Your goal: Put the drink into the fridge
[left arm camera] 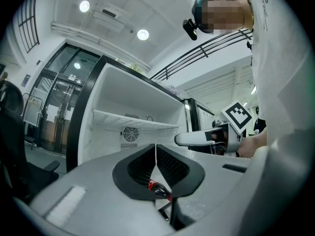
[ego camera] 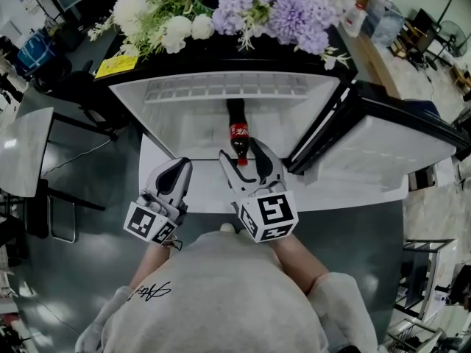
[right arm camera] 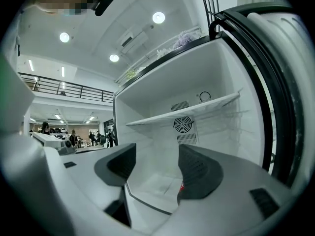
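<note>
Drink is the small plastic cola bottle with dark contents, red label and red cap. It's already inside the open white-lined fridge, and it looks to be lying on its side on the fridge floor with the cap toward the person.

Right hand-held gripper is released. Its jaws stand wide apart at the fridge mouth and the pads aren't pressing on anything. Its own view shows only empty fridge between them, plus a sliver of red label low beside the right jaw.

Left hand-held gripper is clenched tip to tip with nothing in it, and sits to the left of the bottle, clear of it.

Handling, as a judgement:
- Looks full, so moderate weight, with most of the mass in the body.
- A sealed, pressurised bottle should be stiff under the pads and not fragile.
- The round, smooth wall will roll while it lies down, and the label film may be slick.
- Best hold is across the body at the label band, near the centre of mass, with the pads square to the axis.
- Avoid the neck — it's thin and tapered, so the bottle would likely pivot or slide out.
</note>
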`<state>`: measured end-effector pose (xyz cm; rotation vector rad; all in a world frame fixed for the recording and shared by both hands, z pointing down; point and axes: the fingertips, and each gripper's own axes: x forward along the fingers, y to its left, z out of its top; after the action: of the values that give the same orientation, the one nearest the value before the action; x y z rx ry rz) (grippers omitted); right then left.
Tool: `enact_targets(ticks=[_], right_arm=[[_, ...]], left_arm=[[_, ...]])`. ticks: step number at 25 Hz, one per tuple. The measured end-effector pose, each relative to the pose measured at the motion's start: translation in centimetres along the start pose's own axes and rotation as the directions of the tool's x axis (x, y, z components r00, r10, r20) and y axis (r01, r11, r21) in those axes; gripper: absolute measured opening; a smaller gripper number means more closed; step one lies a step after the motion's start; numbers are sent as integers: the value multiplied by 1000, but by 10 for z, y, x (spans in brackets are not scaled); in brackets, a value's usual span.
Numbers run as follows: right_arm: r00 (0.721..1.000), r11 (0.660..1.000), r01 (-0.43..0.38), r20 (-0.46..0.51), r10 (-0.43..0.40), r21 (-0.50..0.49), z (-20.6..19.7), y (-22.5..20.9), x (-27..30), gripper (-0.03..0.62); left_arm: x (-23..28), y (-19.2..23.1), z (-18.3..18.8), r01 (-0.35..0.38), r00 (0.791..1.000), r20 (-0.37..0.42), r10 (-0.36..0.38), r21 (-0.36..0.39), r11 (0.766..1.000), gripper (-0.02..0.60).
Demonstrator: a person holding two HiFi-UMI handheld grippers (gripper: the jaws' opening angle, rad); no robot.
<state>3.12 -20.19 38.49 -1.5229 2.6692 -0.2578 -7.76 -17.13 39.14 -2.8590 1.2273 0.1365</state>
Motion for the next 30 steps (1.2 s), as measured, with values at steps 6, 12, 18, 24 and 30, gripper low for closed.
enact_targets(ticks=[6, 12, 18, 24, 30], right_arm=[[1000, 1000, 7, 26, -7, 10, 6, 1, -5, 170], [1000, 1000, 23, 17, -24, 15, 1, -1, -6, 76], [999, 999, 39, 18, -39, 7, 0, -4, -9, 37], [999, 999, 39, 17, -40, 29, 1, -5, -9, 19], [999, 999, 49, 21, -49, 13, 4, -7, -10, 11]], left_arm=[[1, -3, 2, 6, 1000, 0, -6, 4, 1000, 11], [0, -4, 3, 8, 1000, 2, -8, 7, 1000, 11], [-1, -4, 5, 8, 1000, 7, -8, 9, 1000, 12], [-1, -5, 8, 12, 1000, 11, -12, 8, 1000, 11], [1, -5, 7, 16, 1000, 10, -16, 8, 1000, 12]])
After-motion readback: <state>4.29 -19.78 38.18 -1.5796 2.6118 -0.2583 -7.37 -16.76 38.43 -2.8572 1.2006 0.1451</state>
